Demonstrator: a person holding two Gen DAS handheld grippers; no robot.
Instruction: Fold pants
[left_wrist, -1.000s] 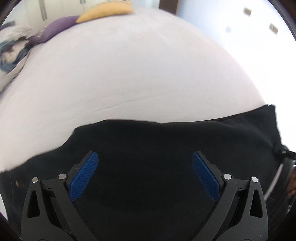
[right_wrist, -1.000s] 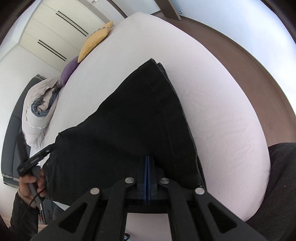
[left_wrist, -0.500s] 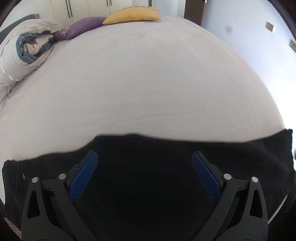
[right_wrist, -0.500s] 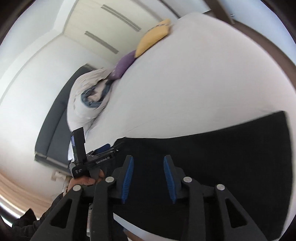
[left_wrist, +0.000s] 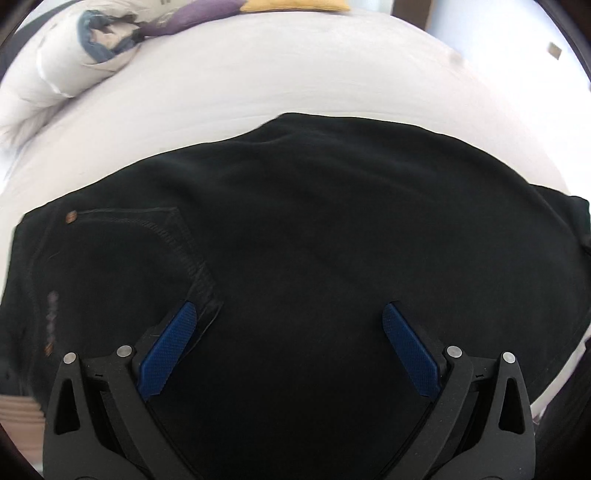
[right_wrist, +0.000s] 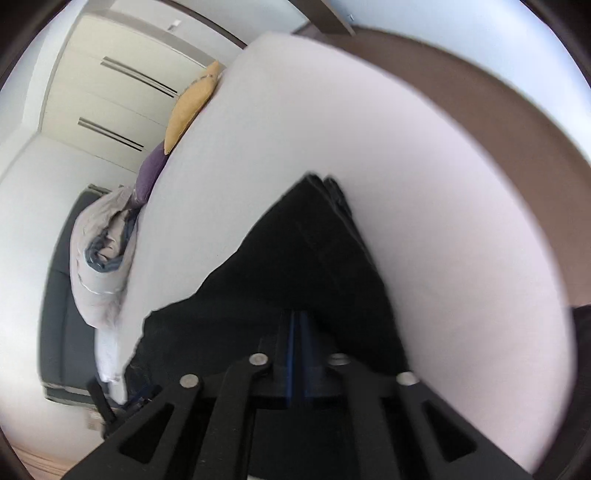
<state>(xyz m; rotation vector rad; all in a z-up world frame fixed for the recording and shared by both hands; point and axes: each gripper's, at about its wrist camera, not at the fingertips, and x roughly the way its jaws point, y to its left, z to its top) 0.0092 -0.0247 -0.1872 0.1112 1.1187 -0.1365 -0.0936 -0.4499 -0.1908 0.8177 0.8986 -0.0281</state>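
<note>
Black pants (left_wrist: 314, 229) lie on the white bed (left_wrist: 295, 74), waist and pocket to the left in the left wrist view. My left gripper (left_wrist: 288, 325) is open just above the pants, its blue pads (left_wrist: 166, 347) spread wide, the left pad by the pocket seam. In the right wrist view the pants (right_wrist: 306, 258) stretch away from me to a far end. My right gripper (right_wrist: 298, 325) has its blue pads pressed together at the near edge of the cloth; the view is blurred and I cannot tell whether cloth sits between them.
A rolled grey and blue duvet (left_wrist: 74, 55), a purple pillow (left_wrist: 195, 18) and a yellow pillow (left_wrist: 295, 4) lie at the bed's far side. Cream wardrobe doors (right_wrist: 110, 96) stand behind. Brown floor (right_wrist: 498, 92) borders the bed on the right.
My right gripper went from shut to open half a second ago and is shut again now. My left gripper stayed open and moved further over the pants, so the pocket has come into view.
</note>
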